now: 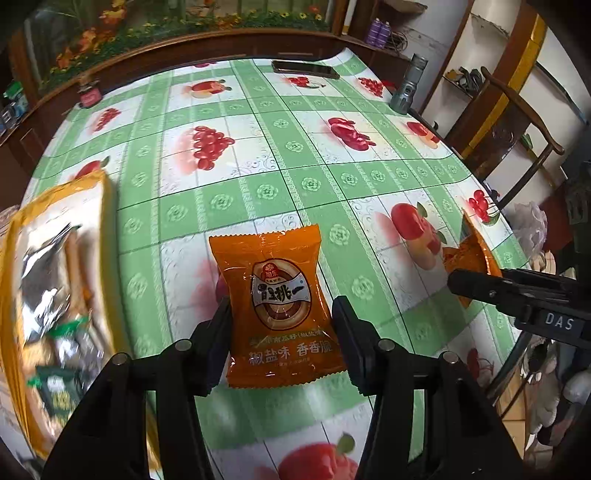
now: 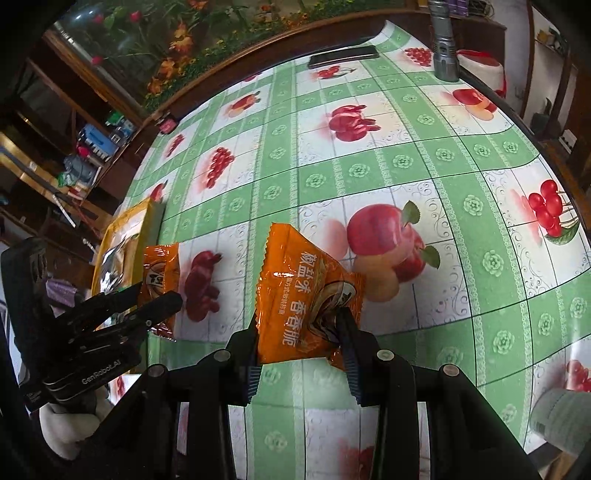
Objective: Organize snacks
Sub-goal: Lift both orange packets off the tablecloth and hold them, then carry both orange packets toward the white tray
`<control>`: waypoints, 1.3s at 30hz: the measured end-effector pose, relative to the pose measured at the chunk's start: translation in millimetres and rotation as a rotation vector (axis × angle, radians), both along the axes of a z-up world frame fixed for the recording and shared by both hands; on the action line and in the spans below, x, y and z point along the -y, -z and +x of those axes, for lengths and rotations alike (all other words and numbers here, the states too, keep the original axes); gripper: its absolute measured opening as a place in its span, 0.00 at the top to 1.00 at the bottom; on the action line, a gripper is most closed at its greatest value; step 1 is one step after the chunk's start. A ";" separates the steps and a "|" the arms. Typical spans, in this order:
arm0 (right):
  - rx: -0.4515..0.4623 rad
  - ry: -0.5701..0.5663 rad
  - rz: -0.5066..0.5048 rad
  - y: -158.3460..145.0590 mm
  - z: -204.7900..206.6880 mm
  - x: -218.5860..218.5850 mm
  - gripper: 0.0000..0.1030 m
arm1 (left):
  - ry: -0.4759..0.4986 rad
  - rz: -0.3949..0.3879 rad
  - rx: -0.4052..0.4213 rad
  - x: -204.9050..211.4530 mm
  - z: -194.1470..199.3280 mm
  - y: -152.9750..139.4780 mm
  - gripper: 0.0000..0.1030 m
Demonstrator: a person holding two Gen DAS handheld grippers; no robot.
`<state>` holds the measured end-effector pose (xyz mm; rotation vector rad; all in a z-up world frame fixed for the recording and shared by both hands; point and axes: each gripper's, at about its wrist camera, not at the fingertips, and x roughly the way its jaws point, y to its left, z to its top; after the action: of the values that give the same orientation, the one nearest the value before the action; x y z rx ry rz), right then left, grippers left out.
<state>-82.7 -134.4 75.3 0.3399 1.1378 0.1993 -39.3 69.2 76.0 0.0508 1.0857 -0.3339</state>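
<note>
- My feed shows a round table (image 1: 280,155) under a glossy green-and-white checked cloth printed with apples and cherries.
- Behind its far edge there's a dark wooden cabinet (image 1: 177,51) with a flower-painted panel (image 2: 207,33) above it.
- A wooden chair (image 1: 517,122) sits off the table's right edge, with white shelves (image 1: 461,74) full of clutter behind it.
- From the right wrist I can see messy dark shelving (image 2: 74,147) past the table's left edge.
- Light looks like soft daylight, no hard shadows.
</note>
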 end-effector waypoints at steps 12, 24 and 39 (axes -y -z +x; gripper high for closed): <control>0.011 -0.148 0.007 -7.9 -34.1 -34.6 0.63 | -0.100 0.029 0.038 -19.5 -61.6 -19.1 0.50; 0.027 -0.318 0.026 -17.9 -48.6 -85.3 0.63 | -0.204 0.052 0.087 -49.7 -101.8 -38.7 0.50; 0.046 -0.465 0.060 -21.9 -55.0 -121.2 0.63 | -0.316 0.048 0.099 -74.3 -120.4 -43.9 0.50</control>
<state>-137.7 -13.2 97.2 0.1174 1.1542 0.6479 -159.7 143.6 119.9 -0.0605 0.9852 -0.0203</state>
